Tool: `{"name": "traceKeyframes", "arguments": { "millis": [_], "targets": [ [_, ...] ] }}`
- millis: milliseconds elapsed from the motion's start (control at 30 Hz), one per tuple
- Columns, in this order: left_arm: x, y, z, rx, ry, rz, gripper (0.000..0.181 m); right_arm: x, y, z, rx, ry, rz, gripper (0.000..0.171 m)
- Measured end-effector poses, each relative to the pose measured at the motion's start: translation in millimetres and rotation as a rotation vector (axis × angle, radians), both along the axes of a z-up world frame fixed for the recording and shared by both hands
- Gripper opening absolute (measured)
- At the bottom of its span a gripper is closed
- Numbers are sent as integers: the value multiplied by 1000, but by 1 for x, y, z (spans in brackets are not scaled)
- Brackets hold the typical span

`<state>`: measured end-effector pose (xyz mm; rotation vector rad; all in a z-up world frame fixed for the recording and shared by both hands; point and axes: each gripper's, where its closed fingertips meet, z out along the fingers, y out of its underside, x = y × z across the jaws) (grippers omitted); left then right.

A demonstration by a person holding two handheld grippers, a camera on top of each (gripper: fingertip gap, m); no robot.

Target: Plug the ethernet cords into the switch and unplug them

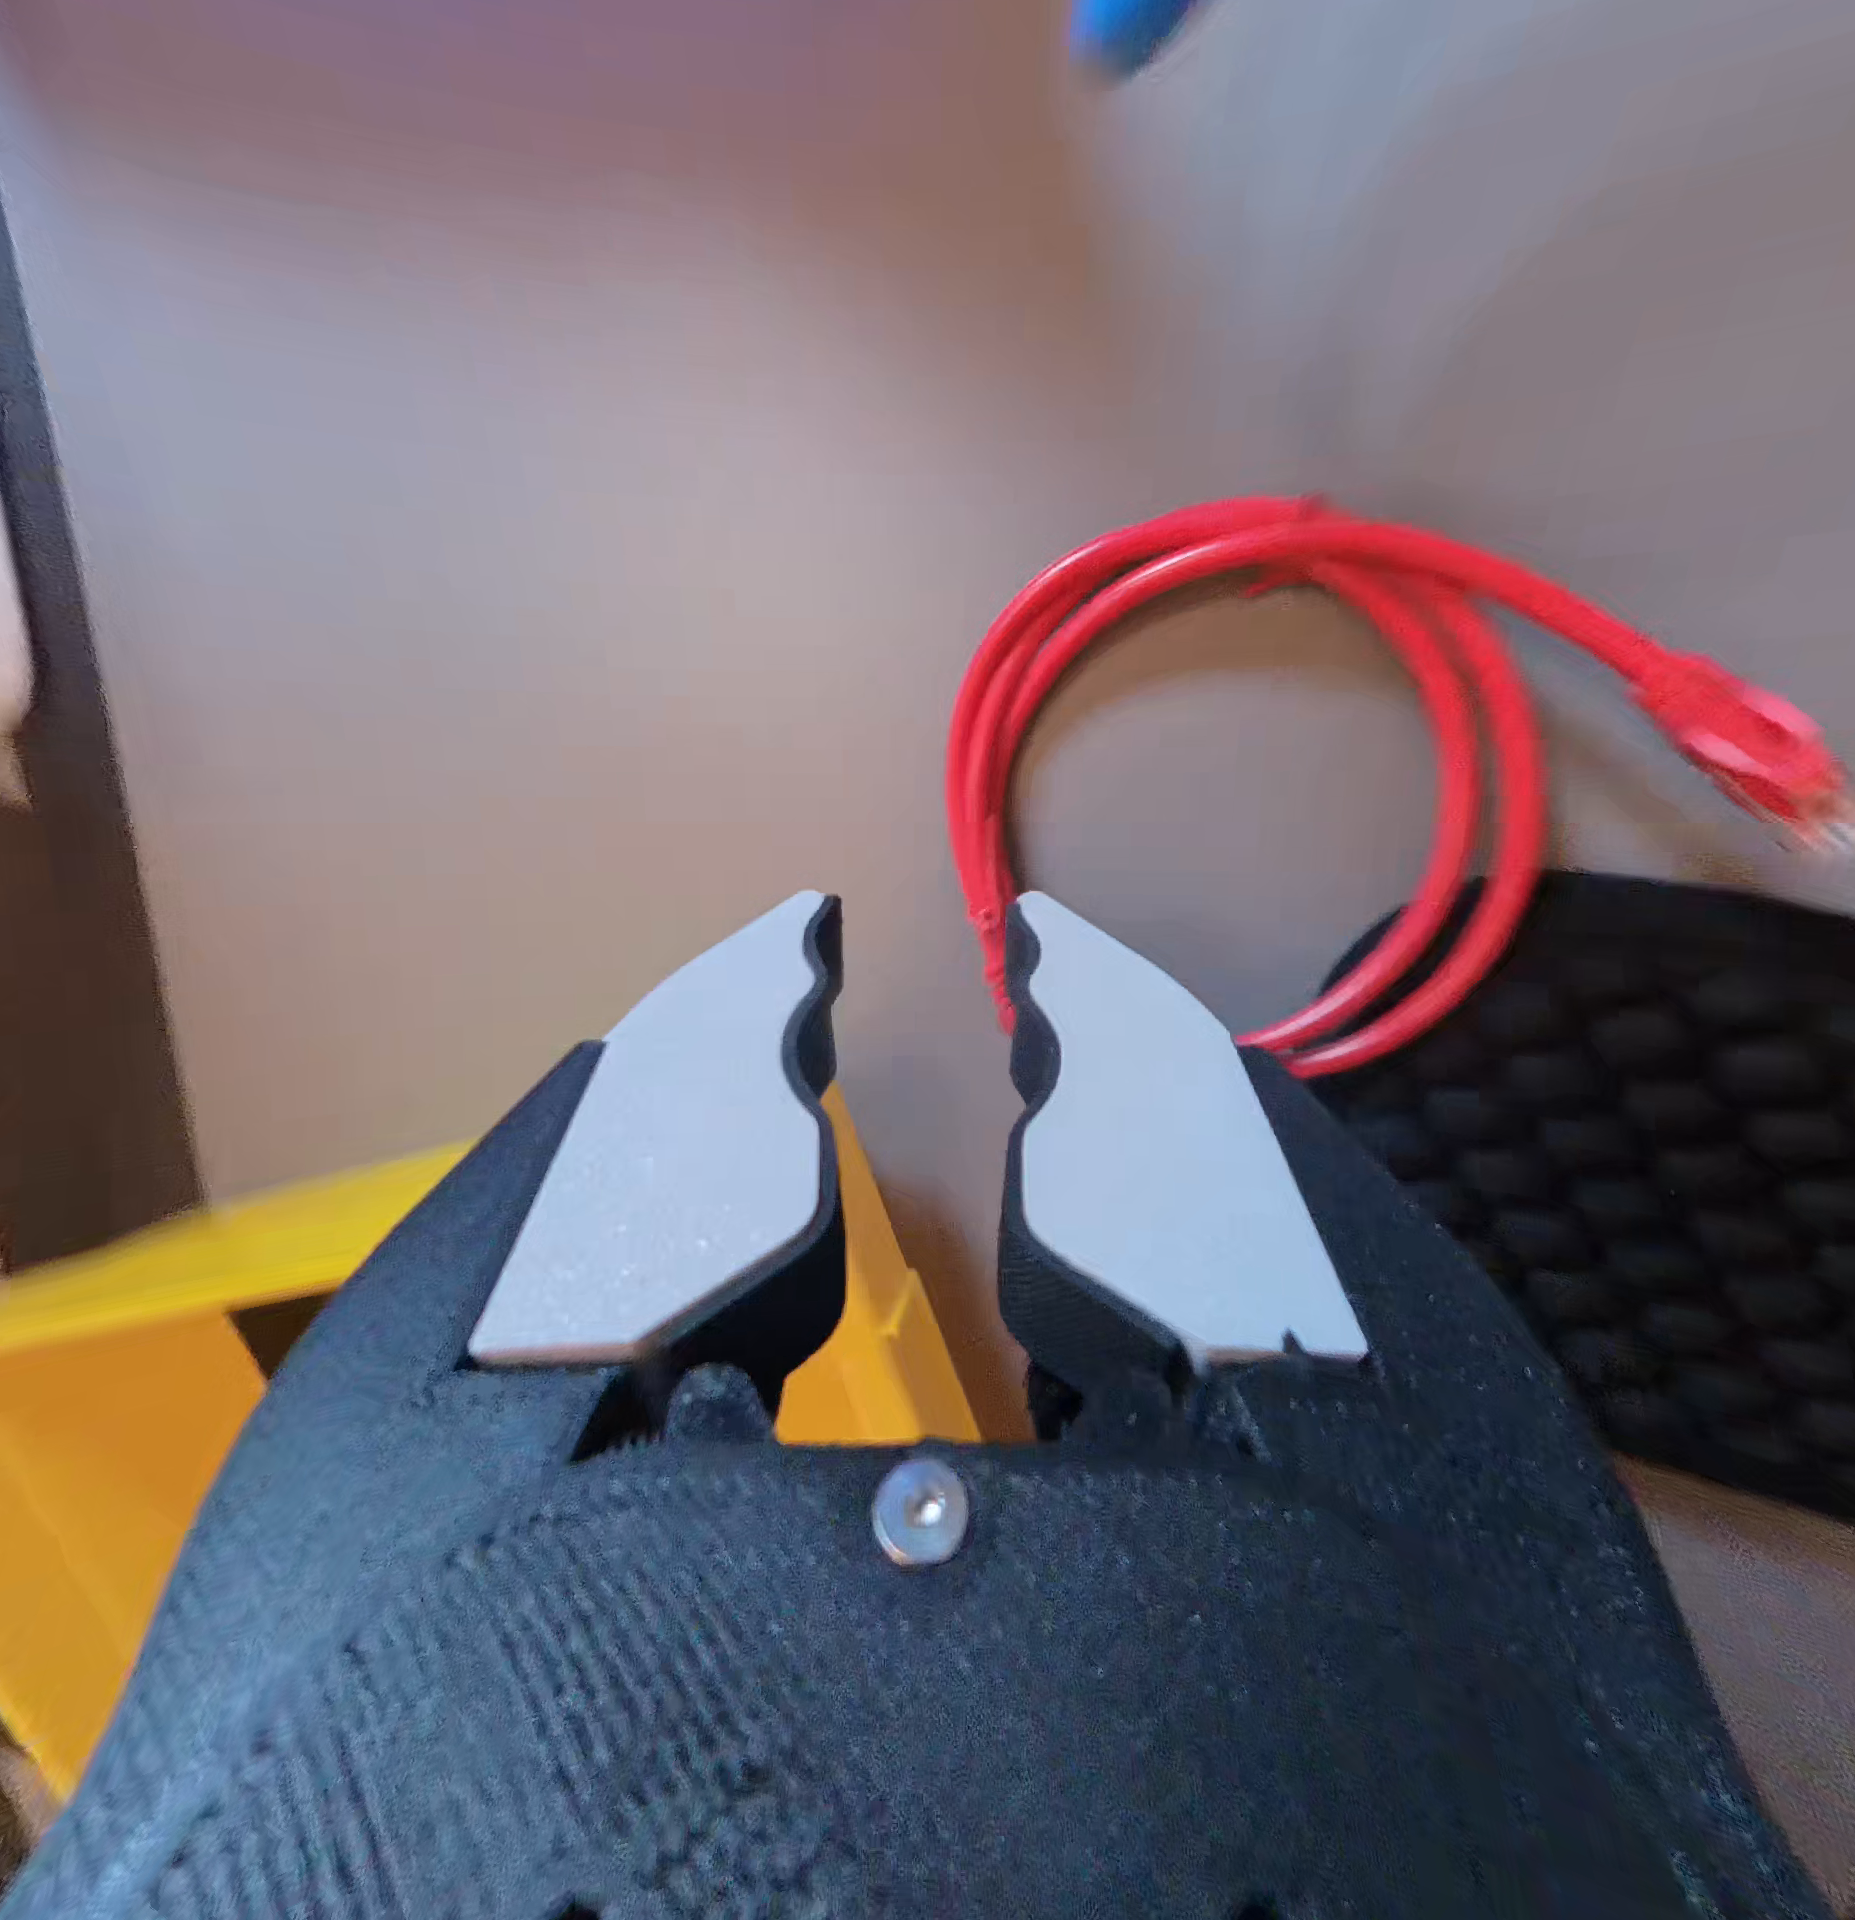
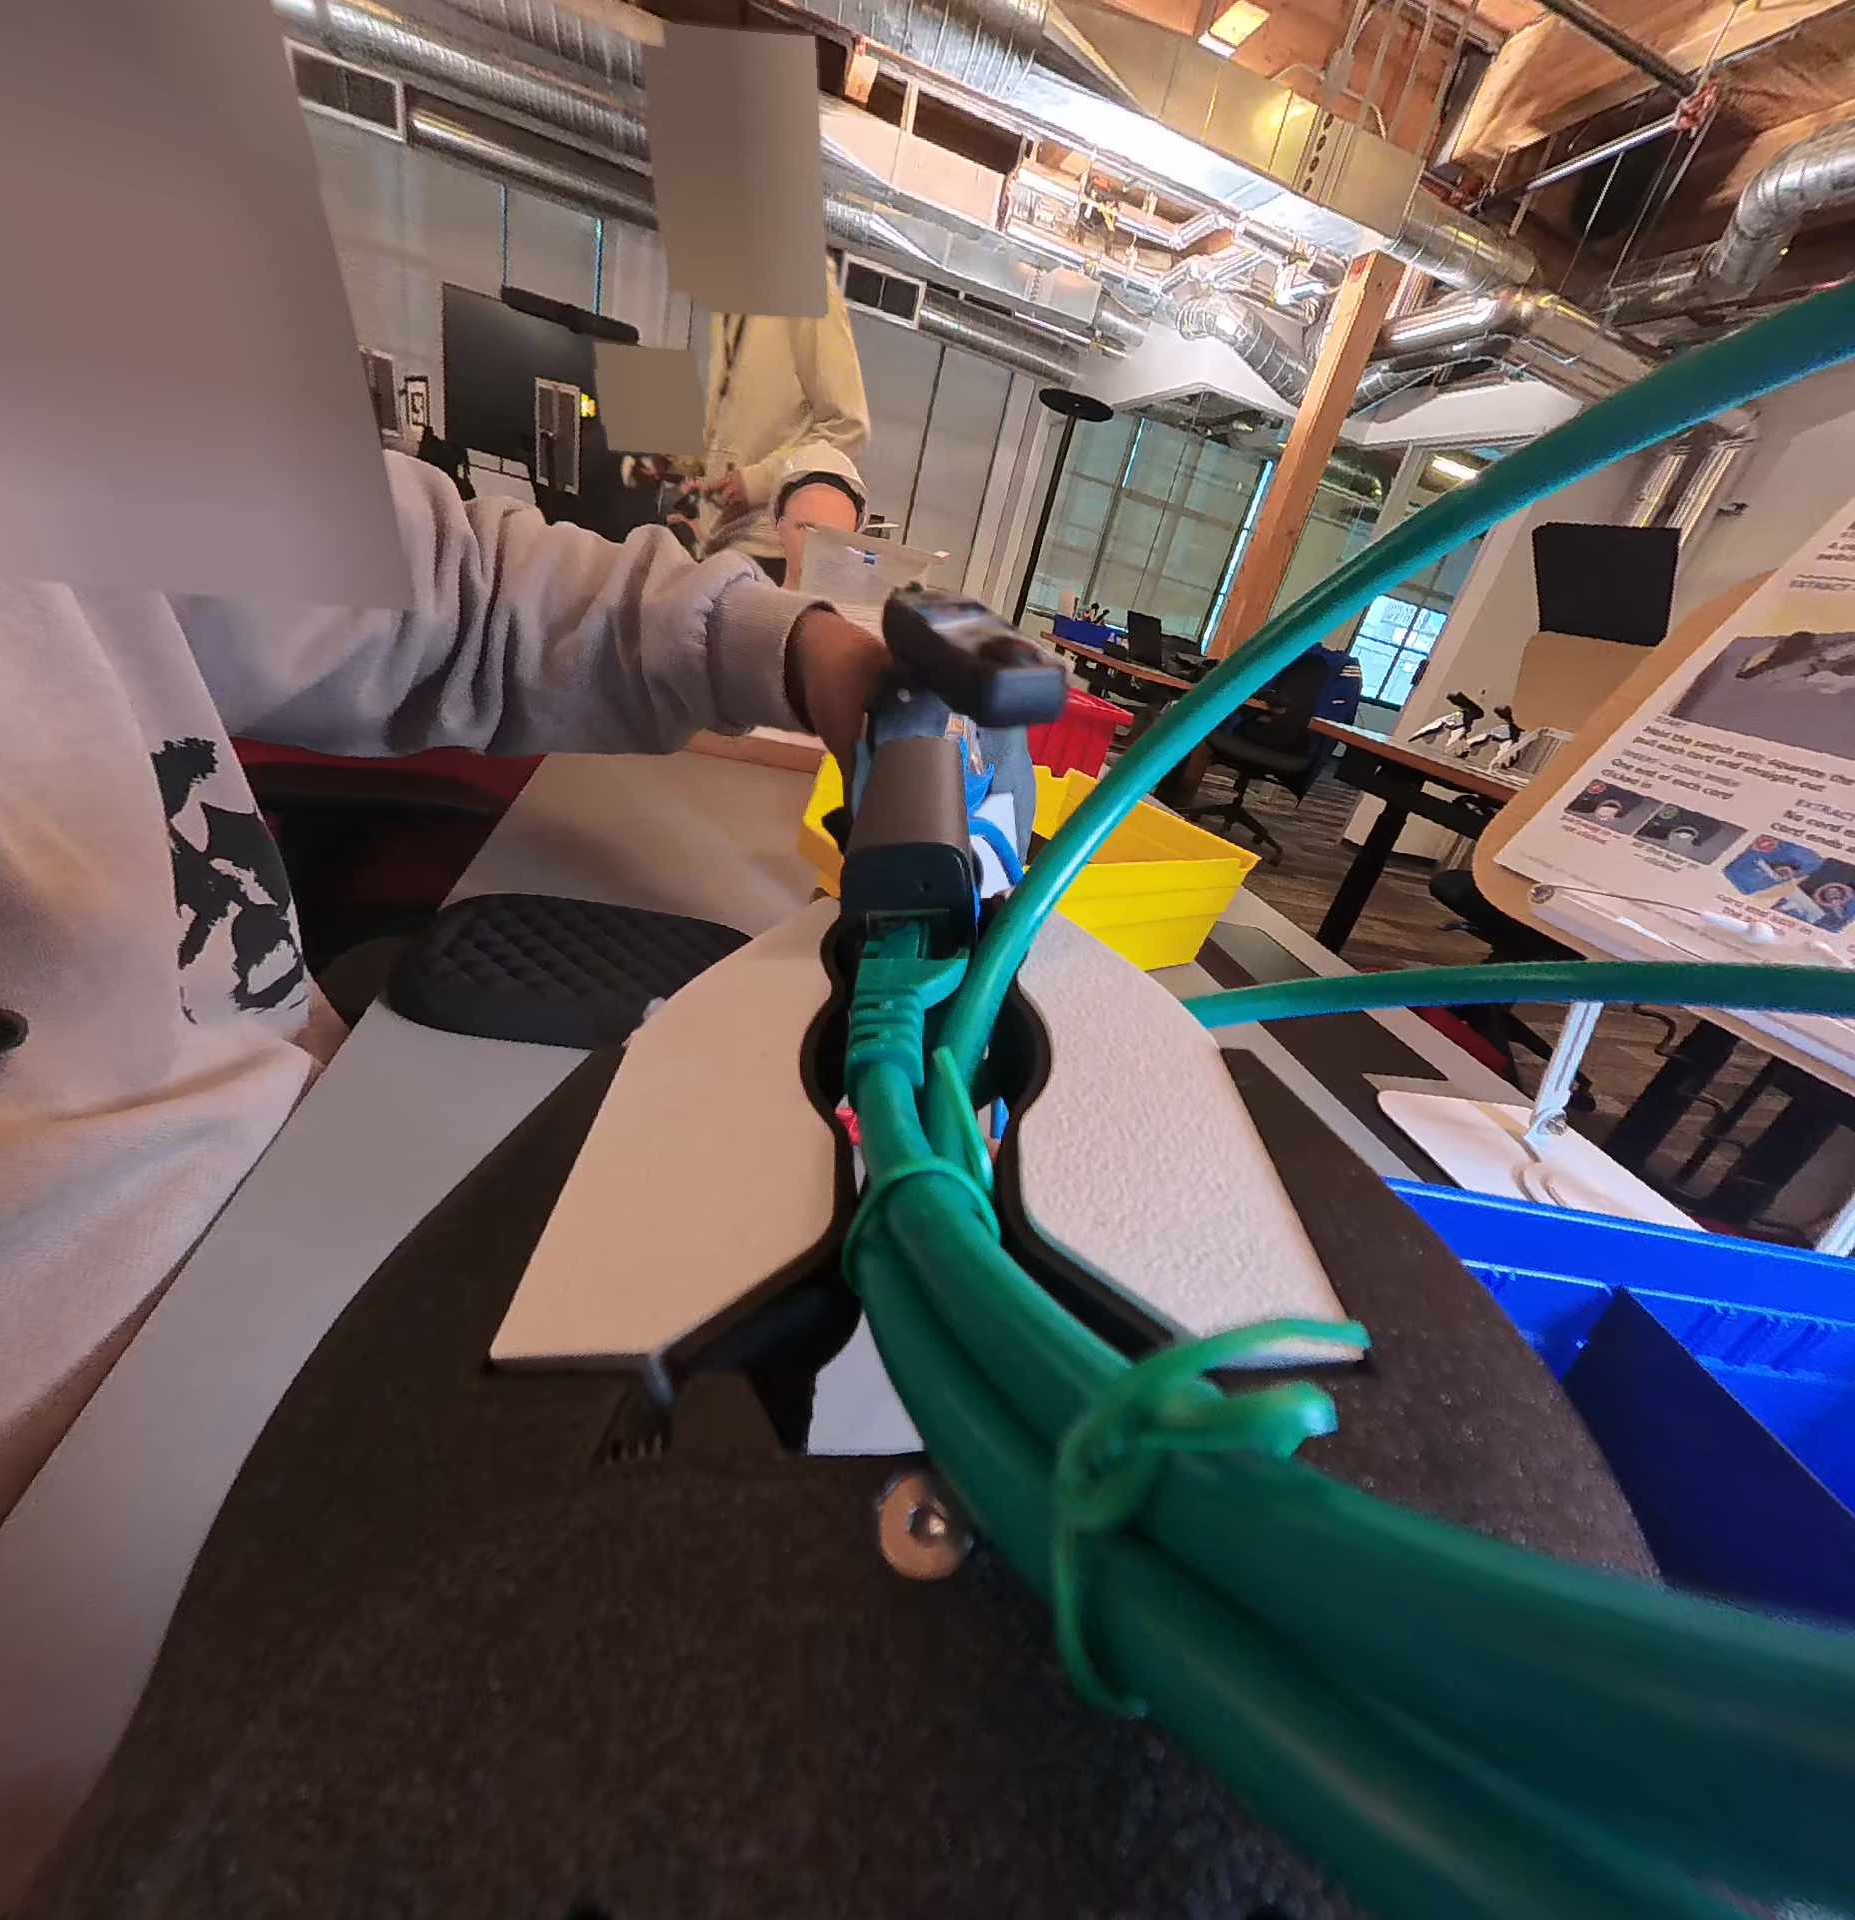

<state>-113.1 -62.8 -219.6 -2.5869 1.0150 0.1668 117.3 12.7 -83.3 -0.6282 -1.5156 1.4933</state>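
In the right wrist view my right gripper is shut on a green ethernet cord just behind its plug. The plug sits in a port of a small dark switch right at my fingertips. What holds the switch up is hidden. A blue cord shows behind it. The cord's tied loops lie over my right finger. Beyond the switch a sleeved hand holds the left gripper. In the left wrist view my left gripper is open and empty above the table. A coiled red ethernet cord lies to its right.
A yellow bin sits under and left of the left gripper. A black padded wrist rest lies beside the red cord. A blue bin is at the right. An instruction sheet on a stand is behind it.
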Motion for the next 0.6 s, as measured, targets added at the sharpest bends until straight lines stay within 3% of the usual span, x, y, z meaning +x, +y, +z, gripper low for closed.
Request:
{"name": "traceKeyframes", "arguments": {
  "millis": [33, 167, 300, 600],
  "targets": [
    [13, -2, 7, 27, -2, -109, 28, 0, 1, 0, -2, 0, 0, 23],
    [78, -28, 9, 84, -8, -589, 29, 1, 8, 1, -17, 1, -9, 23],
    [72, -19, -24, 14, 257, -739, 37, 0, 14, 2, -37, -1, -25, 23],
    [101, -15, -49, -174, 267, -1139, 39, -5, 26, -8, -55, -38, -51, 23]
  ]
}}
